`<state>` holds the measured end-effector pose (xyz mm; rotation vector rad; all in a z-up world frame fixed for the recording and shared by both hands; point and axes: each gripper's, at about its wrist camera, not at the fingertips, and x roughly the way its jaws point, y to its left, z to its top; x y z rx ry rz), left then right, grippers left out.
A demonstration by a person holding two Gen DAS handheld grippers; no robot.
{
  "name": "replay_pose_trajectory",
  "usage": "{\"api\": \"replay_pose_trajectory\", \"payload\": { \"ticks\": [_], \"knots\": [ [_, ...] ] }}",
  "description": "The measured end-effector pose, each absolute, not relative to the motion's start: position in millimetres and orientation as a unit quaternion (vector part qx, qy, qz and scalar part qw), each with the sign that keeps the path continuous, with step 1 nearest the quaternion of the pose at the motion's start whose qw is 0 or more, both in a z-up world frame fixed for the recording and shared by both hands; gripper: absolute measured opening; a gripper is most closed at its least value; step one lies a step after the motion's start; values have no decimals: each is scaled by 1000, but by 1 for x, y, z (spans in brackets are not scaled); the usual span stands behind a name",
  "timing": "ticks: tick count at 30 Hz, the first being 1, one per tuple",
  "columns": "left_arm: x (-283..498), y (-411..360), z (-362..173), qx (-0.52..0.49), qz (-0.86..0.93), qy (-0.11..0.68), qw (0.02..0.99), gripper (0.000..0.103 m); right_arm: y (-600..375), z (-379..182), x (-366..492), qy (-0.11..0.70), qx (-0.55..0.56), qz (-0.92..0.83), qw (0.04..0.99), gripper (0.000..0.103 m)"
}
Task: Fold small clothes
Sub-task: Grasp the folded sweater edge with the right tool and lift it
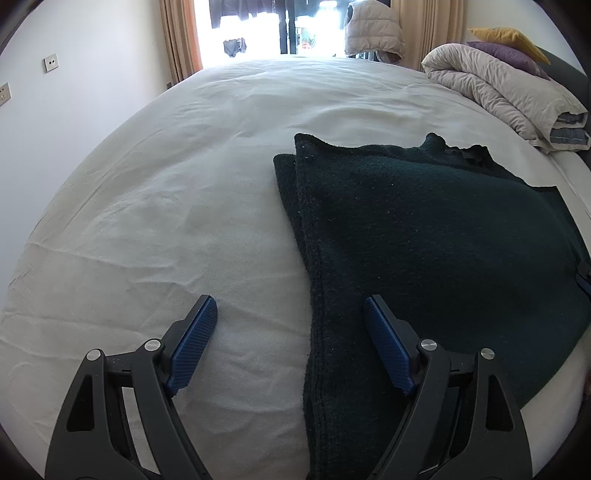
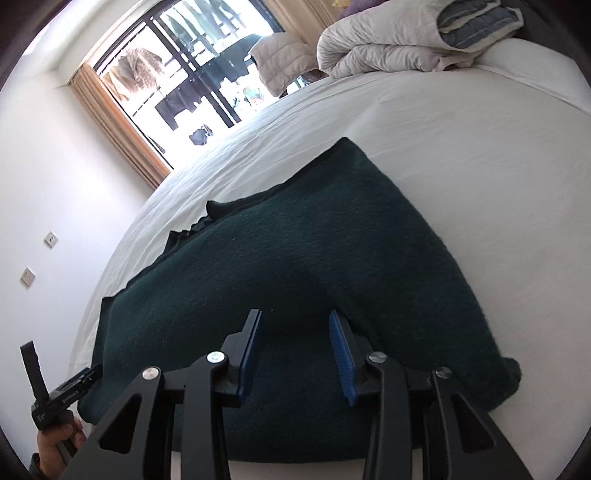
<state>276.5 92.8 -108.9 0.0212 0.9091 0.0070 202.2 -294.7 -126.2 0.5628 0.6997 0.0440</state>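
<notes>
A dark green knit garment point(image 1: 424, 240) lies folded on the white bed sheet point(image 1: 166, 206), with a doubled edge along its left side. My left gripper point(image 1: 290, 306) is open and empty, low over the garment's near left edge, one finger over the sheet and one over the cloth. In the right wrist view the same garment point(image 2: 295, 258) fills the middle. My right gripper point(image 2: 295, 317) is open and empty just above the cloth near its front edge. The left gripper's body point(image 2: 59, 395) and a hand show at the lower left there.
A rolled pale duvet point(image 1: 498, 88) with purple and yellow pillows lies at the head of the bed, right side. A window with curtains point(image 1: 280, 26) and hung clothes is beyond the bed. A white wall with sockets point(image 1: 50, 62) stands left.
</notes>
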Motion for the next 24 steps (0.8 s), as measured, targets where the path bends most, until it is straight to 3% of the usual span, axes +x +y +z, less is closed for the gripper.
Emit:
{"api": "replay_pose_trajectory", "payload": {
  "ticks": [10,14,17,20,24],
  "knots": [
    [268,100,-103,-11,14,433,901,84,-312,-139,193,298,324,57,896,39],
    [237,94,-64,-30,22,366,930,84,-314,-139,191,297,325,59,896,39],
    [224,58,-44,-59,-77,341,935,84,-315,-139,191,296,326,61,896,39],
    [231,9,-56,-70,-177,372,909,84,-316,-139,190,295,326,61,896,39],
    [248,-17,-103,-91,-176,438,877,79,-316,-139,189,295,325,61,897,39]
  ]
}}
